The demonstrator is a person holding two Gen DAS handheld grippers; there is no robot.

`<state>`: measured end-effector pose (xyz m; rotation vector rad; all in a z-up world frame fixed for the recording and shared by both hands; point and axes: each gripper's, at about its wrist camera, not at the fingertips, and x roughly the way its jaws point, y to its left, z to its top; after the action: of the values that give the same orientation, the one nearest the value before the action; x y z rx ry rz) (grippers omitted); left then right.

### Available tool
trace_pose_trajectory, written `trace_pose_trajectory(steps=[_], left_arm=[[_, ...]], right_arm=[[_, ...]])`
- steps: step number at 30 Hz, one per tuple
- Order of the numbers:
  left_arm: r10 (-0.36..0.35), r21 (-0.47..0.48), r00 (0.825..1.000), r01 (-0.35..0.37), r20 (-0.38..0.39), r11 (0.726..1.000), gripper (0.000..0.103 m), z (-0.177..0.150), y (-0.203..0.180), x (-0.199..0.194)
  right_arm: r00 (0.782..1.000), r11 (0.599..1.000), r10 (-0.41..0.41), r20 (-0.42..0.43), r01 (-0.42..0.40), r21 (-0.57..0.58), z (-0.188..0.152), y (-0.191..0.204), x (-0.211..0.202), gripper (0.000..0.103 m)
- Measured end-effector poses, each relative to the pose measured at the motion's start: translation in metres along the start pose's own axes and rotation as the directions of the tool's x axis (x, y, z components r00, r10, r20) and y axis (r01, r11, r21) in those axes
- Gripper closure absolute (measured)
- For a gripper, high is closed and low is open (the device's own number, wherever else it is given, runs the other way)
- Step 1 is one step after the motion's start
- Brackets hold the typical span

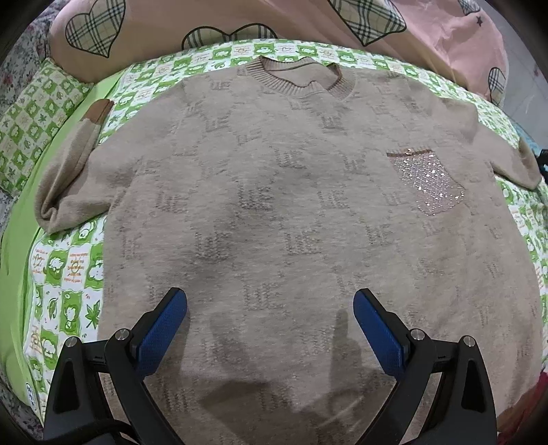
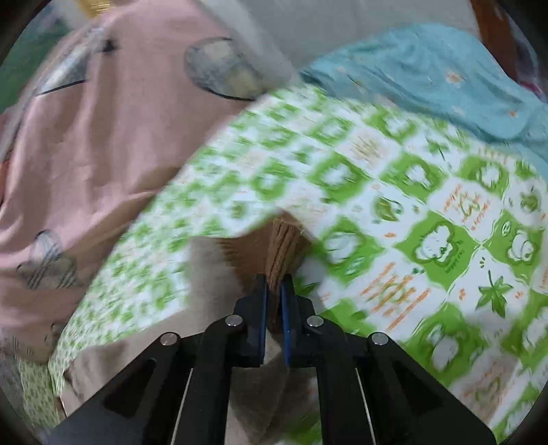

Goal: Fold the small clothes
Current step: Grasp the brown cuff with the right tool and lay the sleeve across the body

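- At the far left of the left wrist view, the bed sheet (image 1: 73, 270), green and white with cartoon squares, shows along the edge of the bed.
- The sweater's left-hand sleeve (image 1: 68, 171) lies on that sheet, folded upward, with a darker brown cuff (image 1: 99, 109) at its tip.
- The sweater (image 1: 274, 205), a beige knit, lies flat and face up on the bed and fills most of the view; its ribbed collar (image 1: 301, 80) points away from the camera.
- The left claw (image 1: 270, 301) hangs over the lower part of the sweater with its blue pads (image 1: 161, 332) spread wide and nothing between them.
- A sparkly pocket (image 1: 424, 181) sits on the chest to the right of centre.
- A pink blanket (image 1: 239, 20) with checked hearts lies bunched beyond the collar.
- In the right wrist view, which is blurred, the pink blanket (image 2: 85, 137) fills the left side.
- The right claw (image 2: 274, 291) is pinched narrowly on a ribbed brown edge of the sweater (image 2: 284, 246), probably a cuff, held just above the sheet (image 2: 428, 222).
- A blue cloth (image 2: 428, 75) lies at the upper right, beyond the sheet.
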<state>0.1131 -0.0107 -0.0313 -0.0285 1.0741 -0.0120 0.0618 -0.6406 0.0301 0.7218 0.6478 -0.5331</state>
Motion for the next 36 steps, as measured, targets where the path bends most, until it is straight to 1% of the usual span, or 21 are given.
trace_pose_trajectory(steps=[1,4,7,9,12,13,15,16,17,19,20,22,23,24,26,28,30,32,34,35,36], left_arm=[[-0.006,0.001,1.0,0.006,0.003,1.0,0.005,-0.001,0.0,-0.001],[-0.019,-0.005,1.0,0.019,0.009,1.0,0.005,-0.003,0.001,-0.003],[-0.033,-0.02,0.999,0.033,0.018,0.999,0.005,-0.006,0.005,-0.006],[-0.041,-0.025,0.999,0.042,0.025,0.999,0.005,-0.007,0.007,-0.008],[-0.046,-0.033,0.998,0.048,0.053,0.998,0.005,-0.006,0.013,-0.016],[-0.048,-0.041,0.997,0.05,0.061,0.998,0.005,-0.005,0.017,-0.019],[-0.057,-0.063,0.996,0.062,0.074,0.996,0.005,-0.004,0.027,-0.023],[-0.065,-0.073,0.995,0.071,0.078,0.995,0.005,-0.004,0.031,-0.024],[-0.075,-0.077,0.994,0.081,0.08,0.994,0.005,-0.003,0.036,-0.025],[-0.094,-0.087,0.992,0.102,0.086,0.991,0.005,-0.002,0.043,-0.026],[-0.109,-0.094,0.99,0.118,0.091,0.989,0.005,-0.001,0.047,-0.026],[-0.136,-0.107,0.986,0.146,0.094,0.984,0.005,-0.001,0.054,-0.026],[-0.144,-0.112,0.985,0.155,0.097,0.982,0.005,0.0,0.058,-0.026],[-0.147,-0.113,0.984,0.158,0.099,0.981,0.005,0.001,0.06,-0.025],[-0.163,-0.124,0.98,0.177,0.11,0.976,0.005,0.003,0.067,-0.025],[-0.173,-0.132,0.978,0.188,0.115,0.973,0.005,0.007,0.072,-0.024],[-0.185,-0.14,0.974,0.203,0.127,0.969,0.005,0.014,0.076,-0.023],[-0.184,-0.145,0.973,0.204,0.136,0.968,0.005,0.02,0.079,-0.02],[-0.192,-0.157,0.972,0.213,0.138,0.964,0.005,0.032,0.082,-0.014],[-0.195,-0.162,0.971,0.216,0.138,0.963,0.005,0.037,0.083,-0.01],[-0.207,-0.173,0.969,0.229,0.136,0.958,0.005,0.046,0.085,-0.005]], right_arm=[[1.0,1.0,0.016,0.002,-0.016,-0.015,-0.004,0.008,-0.006,0.095],[0.994,0.992,0.108,-0.002,-0.108,-0.071,-0.022,0.045,-0.032,0.095],[0.974,0.964,0.226,-0.035,-0.228,-0.133,-0.049,0.095,-0.051,0.095],[0.951,0.935,0.299,-0.077,-0.308,-0.174,-0.072,0.133,-0.056,0.095],[0.898,0.879,0.401,-0.18,-0.433,-0.198,-0.112,0.191,-0.047,0.095],[0.876,0.861,0.429,-0.219,-0.47,-0.196,-0.125,0.21,-0.042,0.095],[0.833,0.826,0.467,-0.298,-0.531,-0.19,-0.158,0.252,-0.032,0.095],[0.815,0.815,0.48,-0.324,-0.552,-0.18,-0.168,0.264,-0.027,0.095],[0.783,0.796,0.506,-0.362,-0.586,-0.152,-0.183,0.282,-0.02,0.095],[0.732,0.768,0.538,-0.418,-0.63,-0.115,-0.208,0.309,-0.011,0.095],[0.712,0.751,0.544,-0.443,-0.649,-0.121,-0.223,0.328,-0.007,0.095],[0.686,0.732,0.549,-0.478,-0.67,-0.121,-0.244,0.353,-0.002,0.095],[0.659,0.718,0.558,-0.504,-0.688,-0.104,-0.256,0.365,0.002,0.095],[0.64,0.708,0.559,-0.527,-0.699,-0.098,-0.267,0.376,0.005,0.095],[0.624,0.699,0.549,-0.556,-0.708,-0.105,-0.287,0.394,0.012,0.095],[0.6,0.692,0.542,-0.588,-0.716,-0.092,-0.305,0.406,0.02,0.095],[0.589,0.695,0.53,-0.61,-0.714,-0.087,-0.321,0.416,0.03,0.095],[0.578,0.698,0.521,-0.628,-0.712,-0.075,-0.326,0.418,0.039,0.095],[0.553,0.701,0.515,-0.655,-0.712,-0.051,-0.337,0.423,0.048,0.091],[0.552,0.708,0.499,-0.668,-0.704,-0.054,-0.341,0.423,0.052,0.09],[0.558,0.719,0.478,-0.679,-0.692,-0.062,-0.344,0.423,0.055,0.088]])
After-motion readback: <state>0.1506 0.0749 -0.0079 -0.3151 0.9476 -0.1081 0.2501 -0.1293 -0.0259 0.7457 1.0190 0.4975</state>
